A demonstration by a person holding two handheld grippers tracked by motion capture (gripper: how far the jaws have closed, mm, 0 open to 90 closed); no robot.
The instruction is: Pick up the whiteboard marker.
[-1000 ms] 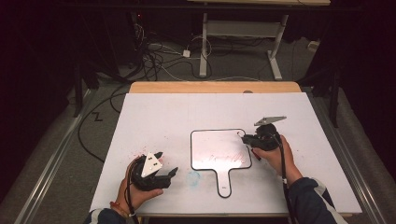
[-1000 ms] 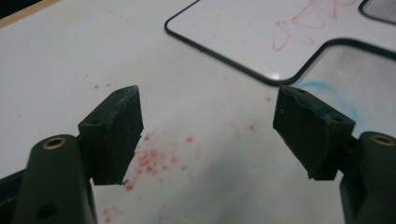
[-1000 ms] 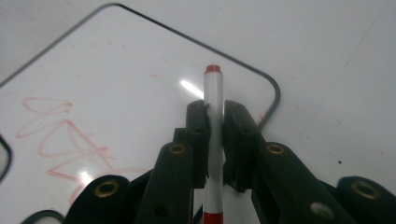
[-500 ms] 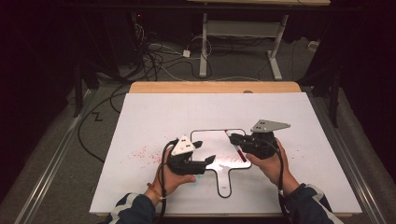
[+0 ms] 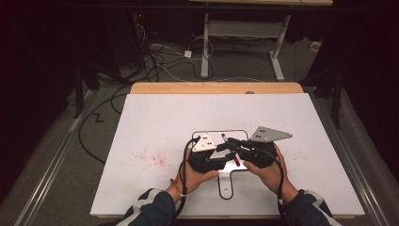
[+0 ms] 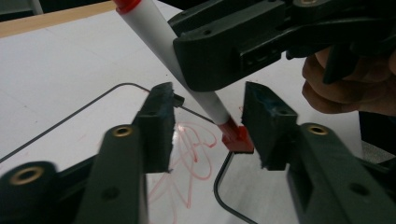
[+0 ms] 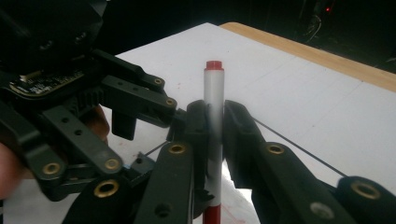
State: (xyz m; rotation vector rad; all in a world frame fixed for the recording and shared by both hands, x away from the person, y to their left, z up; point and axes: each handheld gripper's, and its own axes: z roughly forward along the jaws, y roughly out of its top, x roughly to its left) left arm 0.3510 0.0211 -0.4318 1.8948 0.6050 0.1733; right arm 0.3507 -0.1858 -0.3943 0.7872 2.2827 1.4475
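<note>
**Marker cap between left jaws, marker clamped in right gripper**

Right gripper point(image 5: 234, 147): jaws clamped together on the barrel of a white marker point(image 7: 214, 109) with red ends; pads pressing both sides of the barrel in the right gripper view. Marker held tilted above the small handled whiteboard point(image 5: 225, 181) near the middle of the white table point(image 5: 155, 117), red cap point(image 6: 236, 138) at the lower end.

Left gripper point(image 5: 219, 149): jaws partly apart and just been closing, one either side of the red cap. In the left gripper view, a gap visible between each pad and the cap; no contact seen.

Change against the earlier frames: left gripper moved from the near left of the table to the whiteboard, now just beside the right gripper, tips meeting at the marker. Right gripper shifted slightly left and nearer. Whiteboard in the same place.

Red scribble point(image 6: 194, 154) visible on the whiteboard below the cap. Red smears point(image 5: 148, 157) on the table left of the whiteboard.
</note>
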